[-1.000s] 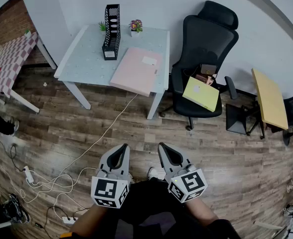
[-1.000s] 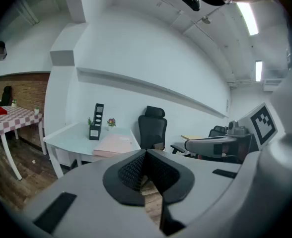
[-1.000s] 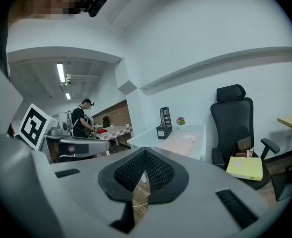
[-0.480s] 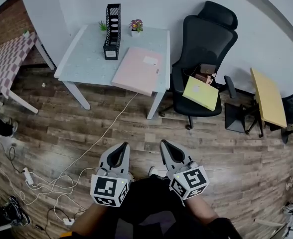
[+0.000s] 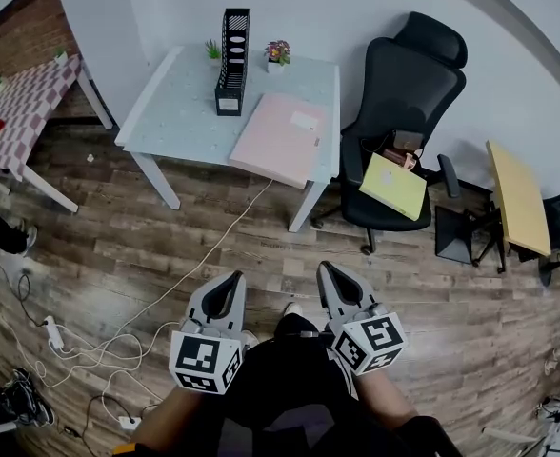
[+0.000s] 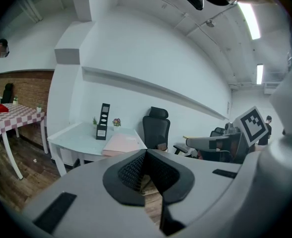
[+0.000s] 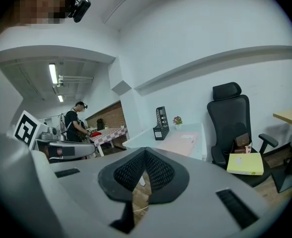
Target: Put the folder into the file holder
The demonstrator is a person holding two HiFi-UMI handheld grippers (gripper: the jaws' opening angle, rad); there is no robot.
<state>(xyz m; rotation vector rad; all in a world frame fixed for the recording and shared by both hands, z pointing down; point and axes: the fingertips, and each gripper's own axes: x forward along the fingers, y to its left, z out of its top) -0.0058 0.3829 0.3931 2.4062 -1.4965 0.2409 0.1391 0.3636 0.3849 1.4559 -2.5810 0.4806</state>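
A pink folder point(image 5: 282, 137) lies flat on the right part of a pale table point(image 5: 180, 117), reaching its front right edge. A black mesh file holder point(image 5: 231, 61) stands upright at the table's back, left of the folder. Both grippers hover low over the wooden floor, well short of the table. My left gripper point(image 5: 227, 286) is shut and holds nothing. My right gripper point(image 5: 333, 278) is also shut and holds nothing. The folder point(image 6: 122, 144) and file holder point(image 6: 104, 121) show far ahead in the left gripper view, and the folder point(image 7: 182, 144) and file holder point(image 7: 161, 123) again in the right gripper view.
A black office chair point(image 5: 401, 131) with a yellow folder point(image 5: 393, 186) on its seat stands right of the table. A small potted flower point(image 5: 278, 52) sits at the table's back. White cables point(image 5: 99, 350) trail over the floor at the left. A checkered table point(image 5: 23, 105) stands far left, a yellow desk point(image 5: 518, 198) far right.
The head view has shifted, so the table and chair sit a little further right and up in the picture. Both grippers stay shut and low, the right one slightly further right.
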